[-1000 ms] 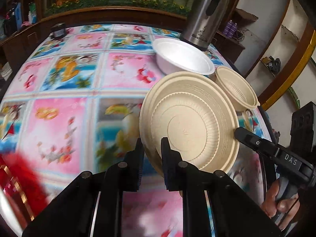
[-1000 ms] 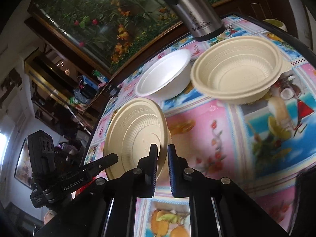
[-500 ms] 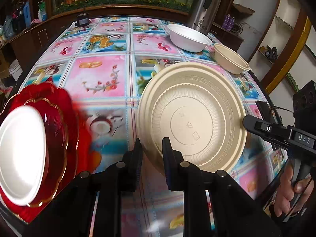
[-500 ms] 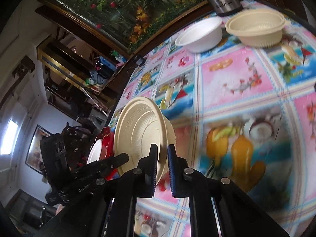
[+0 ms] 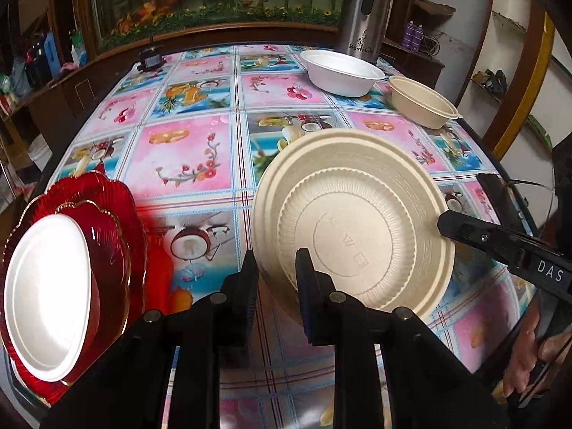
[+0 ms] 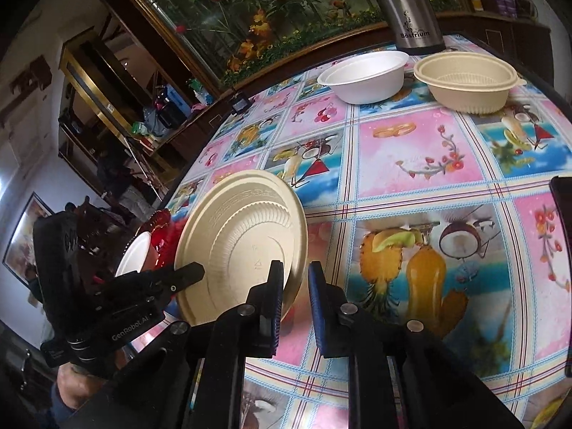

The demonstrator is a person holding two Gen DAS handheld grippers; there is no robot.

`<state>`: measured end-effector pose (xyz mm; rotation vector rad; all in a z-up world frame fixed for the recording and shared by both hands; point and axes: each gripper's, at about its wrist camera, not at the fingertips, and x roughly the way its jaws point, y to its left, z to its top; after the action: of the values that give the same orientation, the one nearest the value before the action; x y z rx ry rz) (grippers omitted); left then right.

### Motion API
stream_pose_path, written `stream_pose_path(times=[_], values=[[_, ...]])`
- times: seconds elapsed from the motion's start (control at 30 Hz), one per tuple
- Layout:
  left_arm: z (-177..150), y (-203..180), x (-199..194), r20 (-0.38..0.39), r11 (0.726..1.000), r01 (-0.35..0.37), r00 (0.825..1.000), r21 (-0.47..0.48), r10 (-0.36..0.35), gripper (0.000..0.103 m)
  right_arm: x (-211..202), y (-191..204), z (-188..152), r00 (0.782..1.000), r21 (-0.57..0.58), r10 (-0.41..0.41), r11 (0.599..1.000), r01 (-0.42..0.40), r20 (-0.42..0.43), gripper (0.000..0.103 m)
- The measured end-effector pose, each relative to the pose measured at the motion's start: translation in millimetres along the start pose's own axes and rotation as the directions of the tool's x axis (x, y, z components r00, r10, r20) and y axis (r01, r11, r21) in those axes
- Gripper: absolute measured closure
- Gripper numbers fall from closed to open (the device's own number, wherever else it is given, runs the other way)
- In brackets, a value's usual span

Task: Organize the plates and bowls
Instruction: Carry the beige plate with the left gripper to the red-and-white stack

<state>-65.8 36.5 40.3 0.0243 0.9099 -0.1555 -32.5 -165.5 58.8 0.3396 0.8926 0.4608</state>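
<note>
A beige plate (image 5: 357,239) (image 6: 243,243) stands tilted just above the flowered tablecloth, between my two grippers. My left gripper (image 5: 275,275) has the plate's near rim between its jaws, which are opening; a thin gap shows beside the rim. My right gripper (image 6: 294,286) is at the opposite rim, its jaws opening too, with tablecloth showing between the rim and one pad. A stack of red scalloped plates (image 5: 107,221) topped by a white plate (image 5: 46,293) lies at the near left. A white bowl (image 5: 339,71) and a beige bowl (image 5: 422,105) stand far right.
A steel thermos (image 5: 364,10) stands behind the bowls at the far edge. A small black object (image 5: 150,60) sits at the far left edge. The table's right edge (image 5: 500,175) runs close behind the right gripper. A person's hand (image 5: 529,368) grips the right handle.
Both grippers carried the beige plate back from the bowls toward the near side, bringing the red stack into view. Both pairs of jaws have widened slightly around the rim.
</note>
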Motion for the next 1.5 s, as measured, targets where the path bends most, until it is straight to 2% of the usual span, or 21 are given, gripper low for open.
stream_pose_path(times=[0.23, 0.43, 0.6, 0.97, 1.13, 1.3, 1.4, 1.5], values=[[2, -14, -7, 0.055, 0.997, -0.072, 0.996, 0.032, 0.07, 0.084, -2, 2, 6, 1.0, -0.033, -0.009, 0.999, 0.008, -0.012, 0.09], [4, -24, -17, 0.089, 0.998, -0.049, 0.995, 0.045, 0.045, 0.083, -25, 5, 10, 0.999, -0.059, -0.038, 0.997, 0.04, 0.026, 0.09], [1, -16, -30, 0.107, 0.998, -0.042, 0.994, 0.055, 0.036, 0.082, -34, 14, 13, 0.998, -0.043, -0.023, 0.999, 0.025, 0.051, 0.09], [-12, 61, -72, 0.159, 0.996, -0.064, 0.984, -0.066, 0.074, 0.082, -12, 96, 22, 0.999, -0.154, 0.045, 0.987, -0.041, 0.022, 0.091], [-22, 106, -100, 0.193, 0.984, -0.11, 0.972, -0.142, 0.136, 0.082, 13, 140, 26, 0.99, -0.177, 0.129, 0.975, -0.136, -0.051, 0.091], [-37, 150, -111, 0.191, 0.958, -0.165, 0.959, -0.234, 0.212, 0.082, 48, 184, 22, 0.978, -0.212, 0.162, 0.959, -0.188, -0.133, 0.091], [-45, 167, -109, 0.176, 0.945, -0.18, 0.957, -0.272, 0.233, 0.082, 68, 203, 17, 0.968, -0.224, 0.171, 0.952, -0.211, -0.184, 0.091], [-50, 180, -100, 0.148, 0.939, -0.179, 0.962, -0.295, 0.229, 0.082, 82, 212, 12, 0.962, -0.227, 0.164, 0.95, -0.213, -0.216, 0.091]])
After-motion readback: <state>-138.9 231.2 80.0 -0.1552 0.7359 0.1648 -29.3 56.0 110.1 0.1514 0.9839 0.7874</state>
